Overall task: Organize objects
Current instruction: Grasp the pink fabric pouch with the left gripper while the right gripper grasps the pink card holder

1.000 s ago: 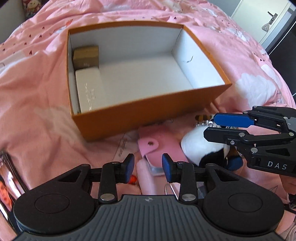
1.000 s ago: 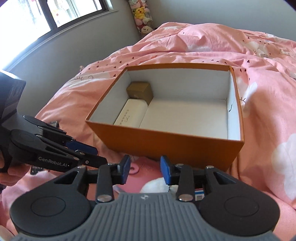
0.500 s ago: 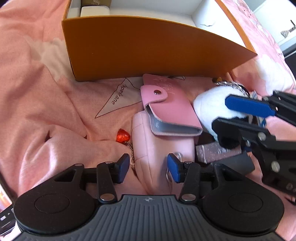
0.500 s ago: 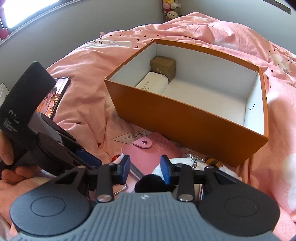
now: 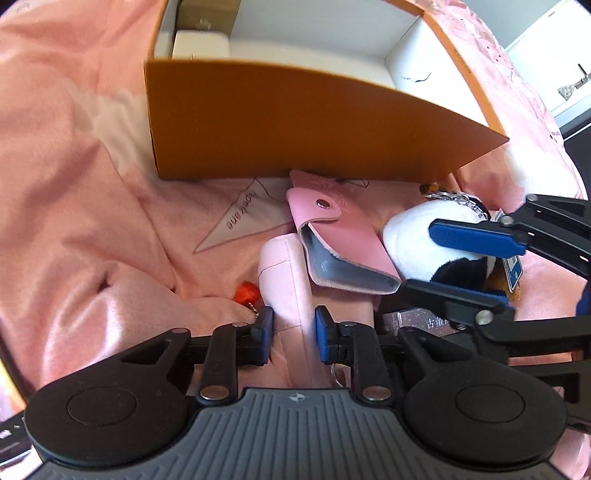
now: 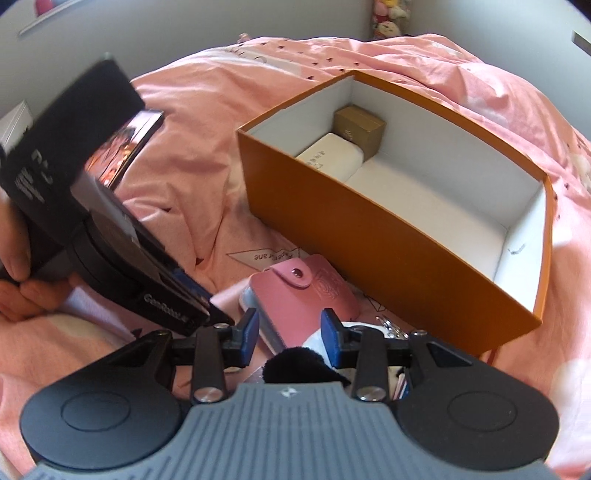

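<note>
An orange box (image 5: 280,122) with a white inside stands on the pink bedspread; it also shows in the right wrist view (image 6: 388,236). Inside lie a white case (image 6: 330,155) and a small brown box (image 6: 358,127). In front of it lie a pink snap card holder (image 5: 343,240), a pale pink pouch (image 5: 286,288) and a black-and-white plush keychain (image 5: 428,247). My left gripper (image 5: 293,332) is open, its fingers on either side of the pale pink pouch. My right gripper (image 6: 290,334) is open around the plush keychain (image 6: 306,360).
A red heart charm (image 5: 246,292) on a chain lies left of the pouch. A dark glittery item (image 5: 410,321) lies under the right gripper. A phone or tablet (image 6: 129,144) lies on the bedspread to the left. Stuffed toys (image 6: 388,18) sit far back.
Both grippers have dropped low toward the pile in front of the box. The left fingers now straddle the pale pink pouch; the right fingers now straddle the plush.
</note>
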`<state>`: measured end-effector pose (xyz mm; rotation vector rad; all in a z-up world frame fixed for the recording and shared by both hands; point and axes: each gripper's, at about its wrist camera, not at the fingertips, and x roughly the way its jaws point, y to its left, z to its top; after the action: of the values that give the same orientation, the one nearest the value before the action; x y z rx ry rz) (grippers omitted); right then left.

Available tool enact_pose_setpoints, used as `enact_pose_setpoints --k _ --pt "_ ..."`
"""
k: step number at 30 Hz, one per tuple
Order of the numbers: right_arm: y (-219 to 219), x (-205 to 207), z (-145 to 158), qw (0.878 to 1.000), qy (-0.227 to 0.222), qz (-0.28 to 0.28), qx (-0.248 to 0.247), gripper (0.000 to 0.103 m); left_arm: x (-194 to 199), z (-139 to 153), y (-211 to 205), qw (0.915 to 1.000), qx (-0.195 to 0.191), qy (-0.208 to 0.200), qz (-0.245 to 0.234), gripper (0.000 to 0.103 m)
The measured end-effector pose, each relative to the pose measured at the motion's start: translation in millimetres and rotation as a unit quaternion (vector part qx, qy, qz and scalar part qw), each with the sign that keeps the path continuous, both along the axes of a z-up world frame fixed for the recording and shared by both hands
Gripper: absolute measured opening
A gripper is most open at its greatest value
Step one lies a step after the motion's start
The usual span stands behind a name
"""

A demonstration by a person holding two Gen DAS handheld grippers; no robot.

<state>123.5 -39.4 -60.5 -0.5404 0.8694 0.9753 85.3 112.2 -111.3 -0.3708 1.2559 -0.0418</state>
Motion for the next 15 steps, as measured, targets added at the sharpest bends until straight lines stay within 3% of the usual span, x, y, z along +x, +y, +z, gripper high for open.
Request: enact_pose_setpoints --k 4,10,15 --pt "10.2 -7.4 -4.9 0.998 -0.019 0.052 -0.032 0.046 -9.4 15.3 5.8 0.9993 0.031 -0.020 0.002 0.023" --pt "32.0 -15.2 -25.1 0.988 -0.046 0.111 -0.101 0.050 -10.1 17.1 9.1 0.9990 0.027 -0.030 0.018 0.022" --pt "45.0 -16.7 -43.6 0.978 -0.076 0.125 -0.150 0.050 -3.4 19.9 10.9 0.9986 0.034 -0.036 0.018 0.022"
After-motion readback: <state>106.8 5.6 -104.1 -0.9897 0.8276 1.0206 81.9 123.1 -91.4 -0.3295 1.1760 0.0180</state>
